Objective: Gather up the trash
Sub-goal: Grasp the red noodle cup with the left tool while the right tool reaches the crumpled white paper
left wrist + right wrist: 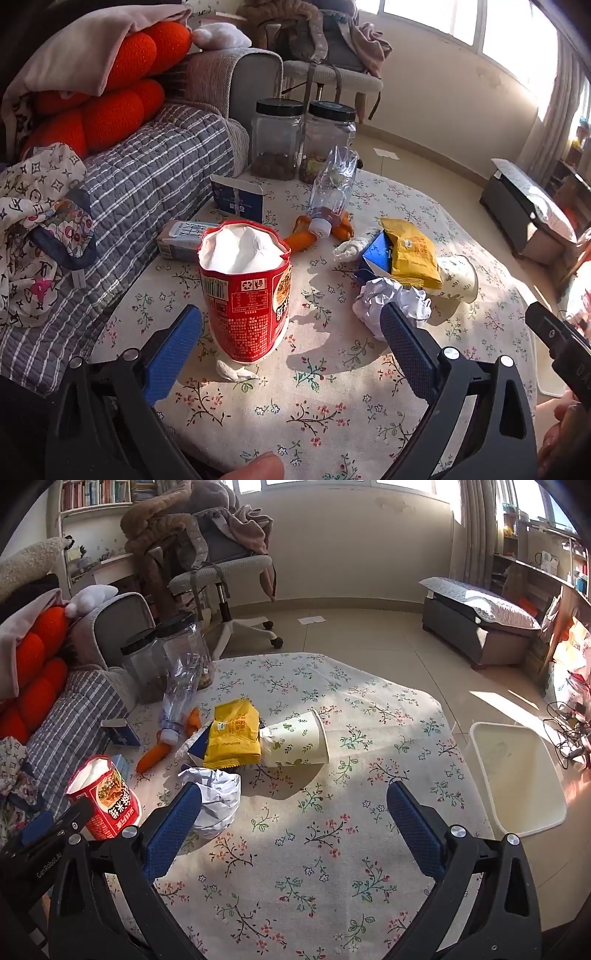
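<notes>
Both our jaws are spread wide with nothing between them, hovering over the floral bench (369, 716). The trash sits ahead: red noodle cup (245, 291), crumpled paper (218, 797), yellow snack bag (232, 738), paper cup (295, 740). Two jars (277, 136) crowd the back, white bin (517, 775) on the floor just beside the bench.

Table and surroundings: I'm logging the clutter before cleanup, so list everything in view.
noodle cup: 1, red, upright, table's near left
paper ball: 1, white, crumpled, table middle
snack bag: 1, yellow, lying against paper cup
paper cup: 1, white, leaf print, on its side
plastic bottle: 1, clear, lying down
jars: 2, clear, black lids, table's far edge
bin: 1, white, floor right of table
table: 1, floral cloth
left claw: open, empty
right claw: open, empty
</notes>
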### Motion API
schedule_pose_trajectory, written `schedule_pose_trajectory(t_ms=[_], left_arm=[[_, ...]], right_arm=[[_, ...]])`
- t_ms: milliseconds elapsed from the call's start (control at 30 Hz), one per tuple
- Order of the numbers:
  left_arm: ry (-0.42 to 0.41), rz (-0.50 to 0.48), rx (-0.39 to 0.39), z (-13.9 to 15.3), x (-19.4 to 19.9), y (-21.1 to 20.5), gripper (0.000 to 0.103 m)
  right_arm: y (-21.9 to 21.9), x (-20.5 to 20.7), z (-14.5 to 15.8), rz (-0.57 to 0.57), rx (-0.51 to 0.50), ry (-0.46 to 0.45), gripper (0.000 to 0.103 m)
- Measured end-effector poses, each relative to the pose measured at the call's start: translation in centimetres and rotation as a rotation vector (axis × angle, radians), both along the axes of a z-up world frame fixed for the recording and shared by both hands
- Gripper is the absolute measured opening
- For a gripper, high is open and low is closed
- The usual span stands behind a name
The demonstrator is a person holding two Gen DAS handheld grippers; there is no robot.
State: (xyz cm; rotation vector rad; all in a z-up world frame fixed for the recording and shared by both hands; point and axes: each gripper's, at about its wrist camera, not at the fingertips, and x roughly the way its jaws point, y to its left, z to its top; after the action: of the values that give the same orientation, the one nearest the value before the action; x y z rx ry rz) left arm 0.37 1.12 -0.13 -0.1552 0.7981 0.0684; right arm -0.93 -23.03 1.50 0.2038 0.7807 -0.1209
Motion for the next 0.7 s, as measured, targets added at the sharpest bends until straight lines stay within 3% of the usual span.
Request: schedule_pose_trajectory(t_ms=[100,167,267,333,400,467,500,600,700], left_arm=[[-0.020,0.037,-0.014,1.3,0.7,2.1,0.094],[-0.084,0.045,-0.038,3.3,1.0,3.7,0.097],[-0.164,0.022,-0.001,5.0,2.0,5.2,0.097],[-0.061,-0.048,0.029,3.7,3.8,5.5,0.097],[0.095,-0.056,-0.042,1.1,5.2,6.0,0.097],[0.146,-0.072,-0.068,-0.4,5.4,5.5,0.097],[0.197,-0.082,-0.014,-1.3,5.2,4.7,0.097],[0.170,-0.121,0.060,-1.7,5.6,2.9,0.097],[0.211,-0.083,0.099,-2.7,7.1,2.9,0.097]], right_arm=[[-0.8,0.9,2.2,0.033,0.017,-0.004,0.096],[-0.9,1.5,3.8,0.068,-0.065,-0.031,0.096],[-1.7,2.5,4.2,0.076,-0.140,-0.051,0.096],[-3.0,3.0,2.7,0.055,-0.091,-0.028,0.096],[-4.1,3.4,0.3,0.033,-0.020,0.042,0.096],[-4.1,4.1,-1.4,0.053,0.030,0.138,0.096],[-3.9,4.2,-1.7,0.077,0.040,0.151,0.096],[-2.9,4.2,-1.4,0.091,-0.013,0.125,0.096],[-2.0,4.4,-2.0,0.121,-0.021,0.141,0.096]])
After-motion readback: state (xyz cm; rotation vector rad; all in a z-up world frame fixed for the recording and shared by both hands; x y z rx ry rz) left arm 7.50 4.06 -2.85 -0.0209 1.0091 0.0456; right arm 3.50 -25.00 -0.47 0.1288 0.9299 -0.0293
